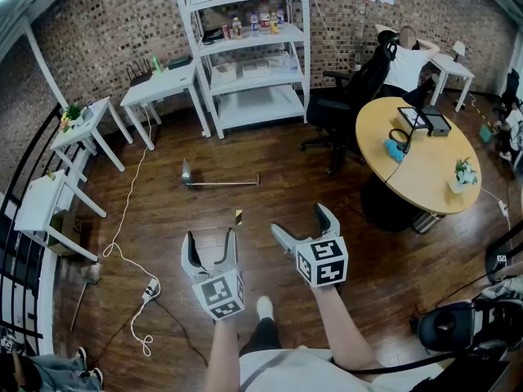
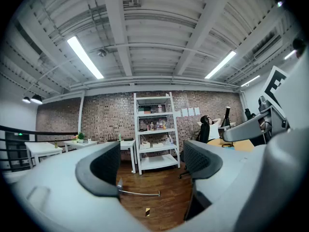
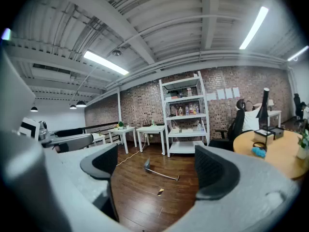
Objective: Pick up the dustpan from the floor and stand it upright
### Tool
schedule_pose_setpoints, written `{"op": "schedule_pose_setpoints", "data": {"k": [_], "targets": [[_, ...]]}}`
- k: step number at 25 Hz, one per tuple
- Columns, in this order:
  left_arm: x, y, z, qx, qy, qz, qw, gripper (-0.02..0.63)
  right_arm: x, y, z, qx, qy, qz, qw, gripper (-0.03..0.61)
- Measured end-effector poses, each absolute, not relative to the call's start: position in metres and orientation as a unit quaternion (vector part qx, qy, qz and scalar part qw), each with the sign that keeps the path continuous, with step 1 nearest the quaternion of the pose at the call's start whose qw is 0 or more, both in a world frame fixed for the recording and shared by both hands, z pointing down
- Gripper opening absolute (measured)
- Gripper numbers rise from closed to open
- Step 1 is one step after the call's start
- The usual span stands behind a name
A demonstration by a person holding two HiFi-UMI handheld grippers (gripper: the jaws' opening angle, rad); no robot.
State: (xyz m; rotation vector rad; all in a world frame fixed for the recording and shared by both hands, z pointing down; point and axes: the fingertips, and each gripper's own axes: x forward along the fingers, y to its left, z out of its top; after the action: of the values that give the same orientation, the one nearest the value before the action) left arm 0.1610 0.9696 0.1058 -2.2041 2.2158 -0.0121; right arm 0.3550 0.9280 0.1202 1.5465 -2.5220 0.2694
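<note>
Left gripper view: left gripper [image 2: 152, 166] jaws spread, nothing between; right gripper [image 3: 158, 168] same, wide, empty. Dustpan [image 1: 189, 176] flat on floor [image 1: 270, 149], well ahead, near shelf unit [image 1: 255, 78], untouched. Risk: thin handle hugs floor, pads may skid off; off-centre grip, pan end swings, drops

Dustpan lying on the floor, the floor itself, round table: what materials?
Long-handled grey dustpan: probably metal; thin straight handle and pan glint pale grey.
Dark brown floor: wood planks or laminate, semi-gloss; seams and reflections show.
Round tan table: wood or veneer, smooth; grain too far to tell.
</note>
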Motion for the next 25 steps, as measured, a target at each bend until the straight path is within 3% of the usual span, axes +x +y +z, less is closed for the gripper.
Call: {"op": "schedule_pose_setpoints", "data": {"k": [13,17,25], "targets": [[0.023,0.747,0.094,-0.695,0.718,0.027,-0.016,0.402,0.192,0.735,0.120,0.448,-0.882,0.072,0.126,0.486],[0.022,0.689,0.112,-0.706,0.707,0.009,-0.031,0.402,0.186,0.682,0.136,0.447,-0.878,0.086,0.152,0.487],[0.042,0.551,0.107,-0.714,0.700,0.006,-0.018,0.394,0.210,0.541,0.127,0.455,-0.878,0.080,0.128,0.487]]}}
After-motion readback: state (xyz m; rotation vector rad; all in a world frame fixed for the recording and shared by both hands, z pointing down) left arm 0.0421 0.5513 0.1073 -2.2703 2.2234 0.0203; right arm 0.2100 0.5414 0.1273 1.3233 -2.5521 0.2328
